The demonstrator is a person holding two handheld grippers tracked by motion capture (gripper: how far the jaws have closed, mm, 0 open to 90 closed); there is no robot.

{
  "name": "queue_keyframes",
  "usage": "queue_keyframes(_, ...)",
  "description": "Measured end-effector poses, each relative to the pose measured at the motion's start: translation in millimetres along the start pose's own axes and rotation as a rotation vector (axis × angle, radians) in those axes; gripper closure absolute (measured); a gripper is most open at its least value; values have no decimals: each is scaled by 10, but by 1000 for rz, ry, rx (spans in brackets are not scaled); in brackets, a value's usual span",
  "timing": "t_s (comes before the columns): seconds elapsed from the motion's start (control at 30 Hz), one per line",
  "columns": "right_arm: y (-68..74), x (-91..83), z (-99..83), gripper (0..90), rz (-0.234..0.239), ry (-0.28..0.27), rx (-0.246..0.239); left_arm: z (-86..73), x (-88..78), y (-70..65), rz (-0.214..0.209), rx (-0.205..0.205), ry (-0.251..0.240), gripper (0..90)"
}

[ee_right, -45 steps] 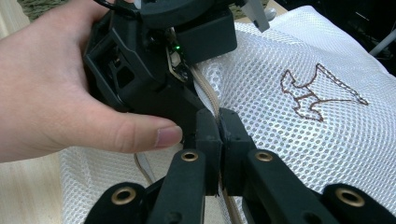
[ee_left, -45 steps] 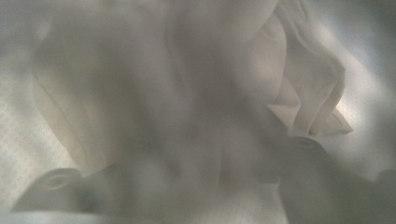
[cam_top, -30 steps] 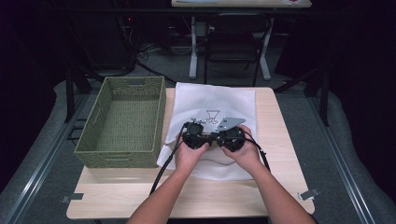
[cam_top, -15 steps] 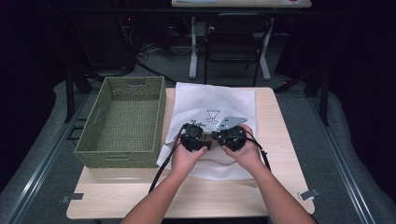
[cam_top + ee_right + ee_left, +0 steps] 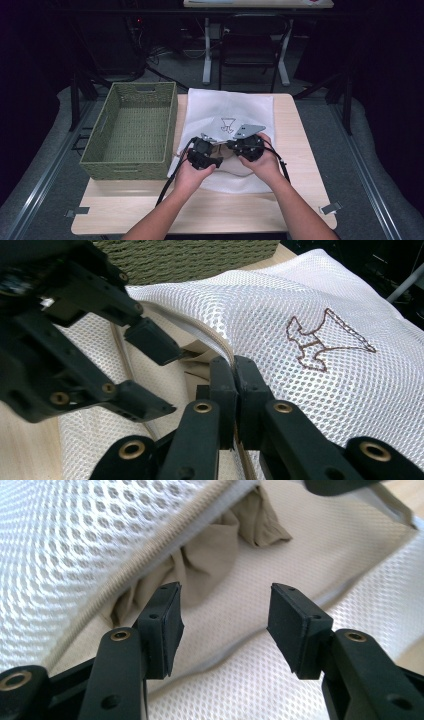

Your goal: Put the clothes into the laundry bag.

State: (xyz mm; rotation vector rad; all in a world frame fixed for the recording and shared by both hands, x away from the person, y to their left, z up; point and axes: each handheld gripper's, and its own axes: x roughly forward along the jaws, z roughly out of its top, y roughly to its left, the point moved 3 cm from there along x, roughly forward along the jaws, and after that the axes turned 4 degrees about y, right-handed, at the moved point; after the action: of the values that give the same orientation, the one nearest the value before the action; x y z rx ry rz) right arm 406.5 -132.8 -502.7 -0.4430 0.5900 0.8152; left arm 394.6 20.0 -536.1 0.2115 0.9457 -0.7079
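A white mesh bag (image 5: pixel 230 107) with a brown stitched emblem (image 5: pixel 320 340) lies flat on the wooden table (image 5: pixel 300 150). My right gripper (image 5: pixel 234 371) is shut on the bag's zipper edge (image 5: pixel 165 545) and holds the mouth lifted. Inside the opening lies crumpled tan cloth (image 5: pixel 210 565). My left gripper (image 5: pixel 225 607) is open at the bag's mouth, its jaws wide apart just short of the cloth, with nothing between them. In the high view, the left gripper (image 5: pixel 215 150) and the right gripper (image 5: pixel 229 145) sit close together at the bag's near half.
A green woven basket (image 5: pixel 130 130) stands on the table's left side, right beside the bag, and looks empty. Bare wood (image 5: pixel 210 210) runs along the table's near edge. A chair (image 5: pixel 250 45) and a desk stand beyond the far edge.
Both hands have stayed at the bag's opening. The left gripper has shifted slightly nearer to the person; the right gripper has kept its hold on the bag's edge.
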Motion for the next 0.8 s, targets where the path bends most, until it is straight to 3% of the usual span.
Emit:
queue_keyframes(0.1, 6, -3, 0, 881, -2, 1, -1, -52, -43, -22, -25, 8, -1, 501)
queue_keyframes(0.27, 2, -7, -4, 881, -2, 0, 0, -149, -74, -42, -30, 42, 9, 557)
queue_keyframes(0.53, -4, -13, -17, 880, -1, 1, 1, -356, -50, -6, -20, 101, 80, 608)
queue_keyframes(0.8, 1, -8, -18, 880, -3, 4, 3, -552, -14, 28, -30, 112, 135, 653)
